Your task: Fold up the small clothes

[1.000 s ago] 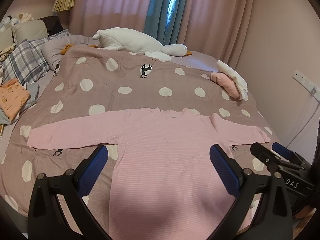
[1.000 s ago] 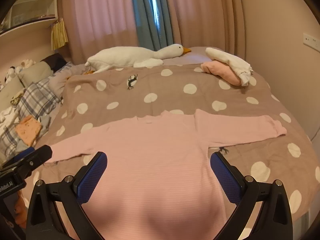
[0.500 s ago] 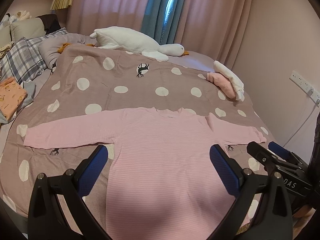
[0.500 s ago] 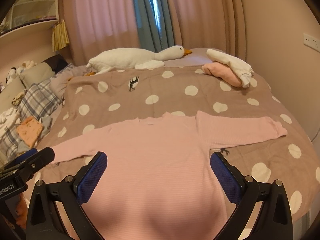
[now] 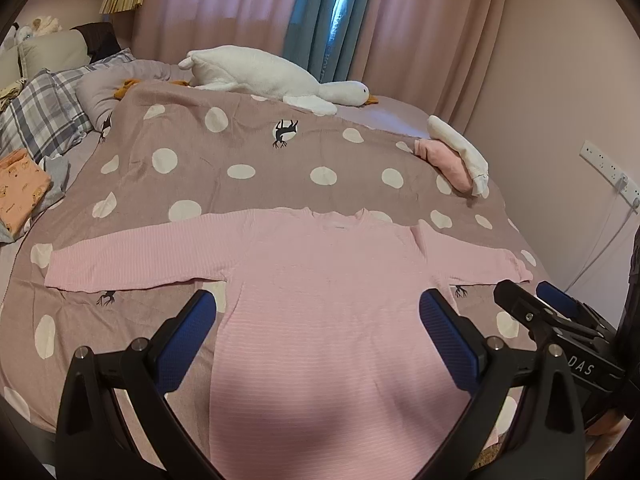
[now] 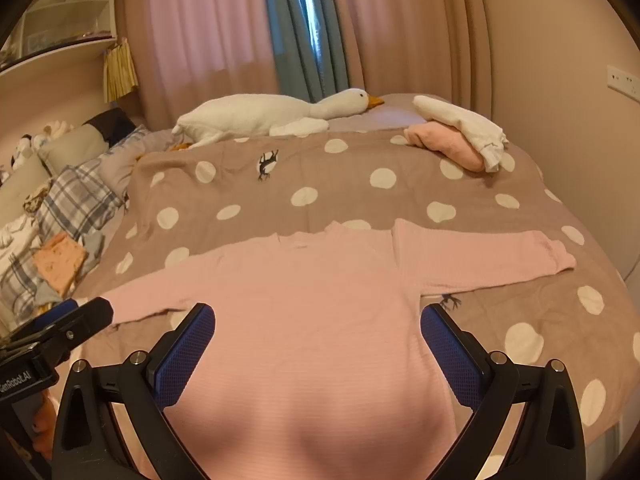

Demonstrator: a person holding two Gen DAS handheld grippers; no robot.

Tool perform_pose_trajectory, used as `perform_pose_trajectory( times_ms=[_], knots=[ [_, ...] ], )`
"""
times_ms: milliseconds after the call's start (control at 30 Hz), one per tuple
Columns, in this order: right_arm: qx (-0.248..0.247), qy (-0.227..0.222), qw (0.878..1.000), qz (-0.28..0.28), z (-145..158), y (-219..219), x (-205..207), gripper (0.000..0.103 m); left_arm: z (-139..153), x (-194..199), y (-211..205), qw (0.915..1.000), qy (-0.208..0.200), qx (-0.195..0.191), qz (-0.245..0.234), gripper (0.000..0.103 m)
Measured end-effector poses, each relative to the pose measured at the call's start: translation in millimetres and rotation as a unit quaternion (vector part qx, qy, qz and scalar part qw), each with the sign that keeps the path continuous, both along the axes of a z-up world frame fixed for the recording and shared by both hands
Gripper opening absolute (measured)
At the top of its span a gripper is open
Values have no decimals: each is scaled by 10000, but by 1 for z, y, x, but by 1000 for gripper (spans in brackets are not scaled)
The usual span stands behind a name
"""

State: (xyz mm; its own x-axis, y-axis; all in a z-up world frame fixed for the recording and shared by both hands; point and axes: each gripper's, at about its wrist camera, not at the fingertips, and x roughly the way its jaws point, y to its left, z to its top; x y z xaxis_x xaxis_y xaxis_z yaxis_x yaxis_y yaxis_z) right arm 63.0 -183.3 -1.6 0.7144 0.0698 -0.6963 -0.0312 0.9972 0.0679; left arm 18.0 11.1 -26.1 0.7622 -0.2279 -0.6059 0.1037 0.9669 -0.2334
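A pink long-sleeved top (image 5: 328,292) lies flat on the polka-dot bedspread (image 5: 248,152), both sleeves spread sideways, neckline toward the far side; it also shows in the right wrist view (image 6: 304,312). My left gripper (image 5: 318,336) is open and empty, held above the top's lower body. My right gripper (image 6: 318,340) is open and empty too, above the same part. The right gripper's tip shows at the right in the left wrist view (image 5: 536,304); the left gripper's tip shows at the left in the right wrist view (image 6: 76,320).
A white plush goose (image 5: 272,76) lies at the far edge of the bed. Folded pink and white clothes (image 5: 456,156) sit at the far right. Plaid pillows (image 5: 44,116) and an orange folded cloth (image 5: 20,192) lie at the left. A wall (image 5: 560,100) runs along the right.
Both grippers have drawn back and risen slightly, so the top and bed look a little farther away. The top has not moved; both grippers stay open.
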Motion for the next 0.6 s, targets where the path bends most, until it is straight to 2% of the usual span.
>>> perform_pose_trajectory(
  times_ms=[367, 600],
  knots=[
    [4, 0, 10000, 3, -2, 0, -1, 102, -2, 0, -2, 10000, 12, 22, -6, 102],
    [41, -1, 10000, 5, -4, 0, -3, 102, -8, 1, -2, 9998, 70, 163, 35, 102]
  ],
)
